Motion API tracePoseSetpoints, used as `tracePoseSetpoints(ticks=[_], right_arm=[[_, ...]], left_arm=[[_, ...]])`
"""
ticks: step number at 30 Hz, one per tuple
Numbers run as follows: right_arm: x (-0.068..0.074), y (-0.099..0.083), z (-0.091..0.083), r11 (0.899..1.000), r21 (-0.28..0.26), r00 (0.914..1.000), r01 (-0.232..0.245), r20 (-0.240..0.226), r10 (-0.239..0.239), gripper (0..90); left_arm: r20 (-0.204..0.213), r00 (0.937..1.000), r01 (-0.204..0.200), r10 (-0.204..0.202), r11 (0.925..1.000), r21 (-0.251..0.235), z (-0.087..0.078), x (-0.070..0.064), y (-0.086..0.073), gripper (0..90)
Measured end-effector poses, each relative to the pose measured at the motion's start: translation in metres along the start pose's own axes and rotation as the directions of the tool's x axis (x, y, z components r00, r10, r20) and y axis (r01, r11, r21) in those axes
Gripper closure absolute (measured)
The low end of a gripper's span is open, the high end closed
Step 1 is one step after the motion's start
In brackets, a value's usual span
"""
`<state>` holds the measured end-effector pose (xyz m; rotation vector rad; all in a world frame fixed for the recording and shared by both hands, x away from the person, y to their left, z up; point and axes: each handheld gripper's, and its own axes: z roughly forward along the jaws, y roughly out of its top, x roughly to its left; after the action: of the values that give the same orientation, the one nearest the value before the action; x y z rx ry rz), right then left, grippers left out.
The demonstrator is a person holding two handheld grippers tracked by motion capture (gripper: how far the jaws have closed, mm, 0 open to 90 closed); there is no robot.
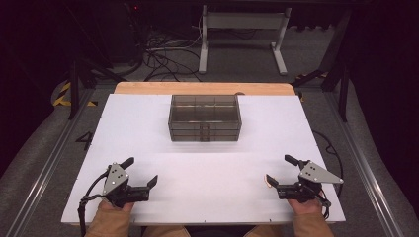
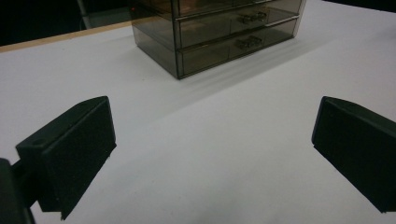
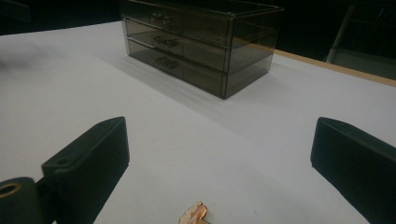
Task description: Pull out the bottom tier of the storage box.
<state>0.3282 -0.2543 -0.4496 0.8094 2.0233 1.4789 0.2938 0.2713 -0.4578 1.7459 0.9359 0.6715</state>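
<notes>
A white surface (image 1: 148,128) fills the middle of the high view, its far edge backed by a strip of bare light wood (image 1: 148,88) along the upper centre. Just above the frame's centre stands a smoky, see-through drawer box (image 1: 205,118), its stacked drawer fronts with small handles facing the bottom of the frame. In the left gripper view the same box (image 2: 219,32) sits at the top centre; in the right gripper view it (image 3: 201,42) sits at the top, left of centre, showing three drawers.

At the lower left of the high view a hand holds the left tool (image 1: 142,172), its two black jaws spread wide with bare white surface between them. At the lower right the right tool (image 1: 279,170) is likewise spread apart. A small orange-and-pale object (image 1: 271,181) lies at the tip of its nearer jaw; in the right gripper view it (image 3: 195,213) rests on the surface at the bottom centre, between the jaws, and what it is cannot be told.

Beyond the surface the room is dark. A grey floor carries tangled cables (image 1: 163,57) at the upper centre-left, the white legs of a metal frame (image 1: 242,34) stand at the top centre, and yellow-black hazard tape (image 1: 63,94) marks the floor at the left.
</notes>
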Motion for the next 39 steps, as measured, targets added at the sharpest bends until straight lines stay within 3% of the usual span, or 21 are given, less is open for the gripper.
tracePoseSetpoints(ticks=[23,29,33,39], right_arm=[[0.001,0.003,0.003,1.0,0.019,1.0,0.006,-0.005,-0.006,5.7],[0.009,0.015,0.008,1.0,0.025,0.9997,0.017,-0.019,-0.017,6.4],[0.018,0.03,0.015,0.998,0.045,0.9982,0.053,-0.032,-0.051,9.7],[0.027,0.045,0.023,0.998,0.044,0.9974,0.049,-0.055,-0.046,10.5]], left_arm=[[-0.002,1.0,-0.002,0.002,1.0,0.007,0.001,0.0,0.0,0.5],[-0.002,0.9999,-0.012,0.012,0.9997,0.02,0.002,-0.001,0.0,0.6],[-0.007,0.9999,-0.012,0.013,0.9997,0.022,0.003,-0.001,0.0,0.6],[0.0,0.9999,-0.013,0.013,0.9993,0.035,0.004,-0.001,0.0,0.7]])
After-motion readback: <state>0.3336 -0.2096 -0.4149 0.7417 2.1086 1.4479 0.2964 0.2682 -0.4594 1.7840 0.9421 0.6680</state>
